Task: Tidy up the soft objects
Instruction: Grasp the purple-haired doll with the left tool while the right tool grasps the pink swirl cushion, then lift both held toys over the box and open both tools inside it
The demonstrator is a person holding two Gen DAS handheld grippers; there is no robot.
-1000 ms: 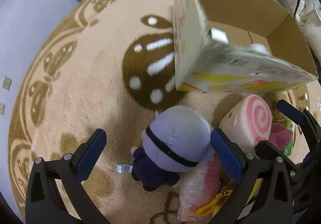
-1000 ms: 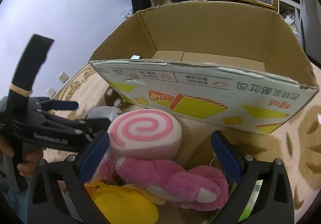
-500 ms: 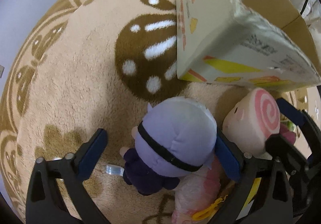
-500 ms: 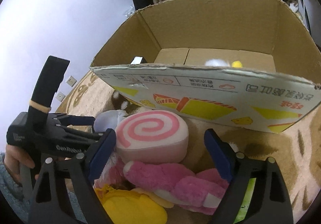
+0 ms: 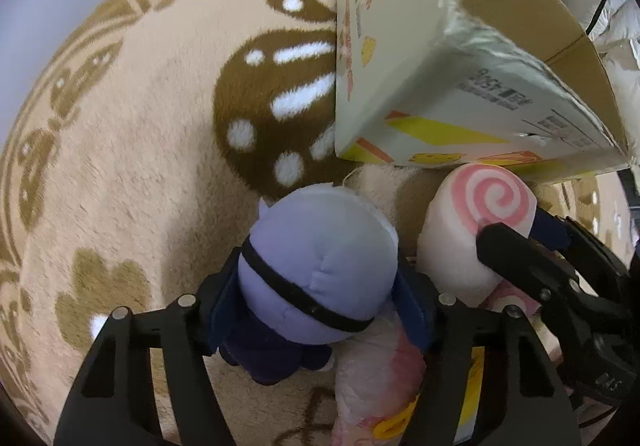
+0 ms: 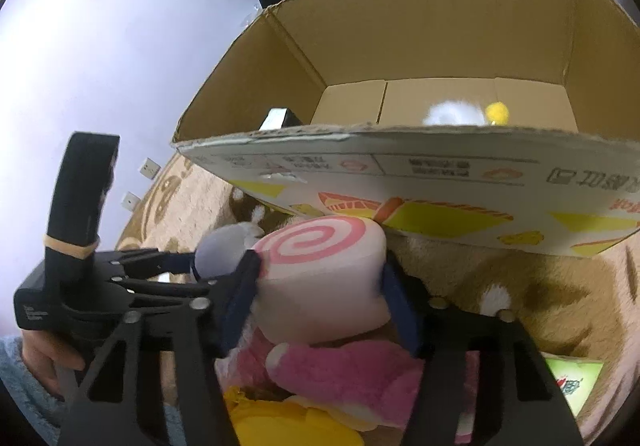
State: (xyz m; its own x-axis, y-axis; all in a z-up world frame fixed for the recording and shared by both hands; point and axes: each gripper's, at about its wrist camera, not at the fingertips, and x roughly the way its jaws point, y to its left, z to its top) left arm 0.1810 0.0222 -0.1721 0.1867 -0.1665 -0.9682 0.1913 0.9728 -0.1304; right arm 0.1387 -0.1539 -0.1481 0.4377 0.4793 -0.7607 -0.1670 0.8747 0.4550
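At the bottom of the left wrist view, the left gripper (image 5: 316, 294) is closing its blue pads against the sides of a lavender-headed plush doll (image 5: 320, 270) in dark navy clothes, its round head facing up toward the camera. The right gripper (image 6: 320, 286) is closing on a white plush roll with a pink swirl (image 6: 320, 270), pads touching its sides, swirl face tilting up toward the cardboard box (image 6: 400, 174) standing just beyond on the beige rug (image 5: 140, 126).

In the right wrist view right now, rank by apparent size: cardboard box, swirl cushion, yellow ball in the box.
1. cardboard box, largest by far
2. swirl cushion, though nearness to the camera inflates it
3. yellow ball, smallest, farther off
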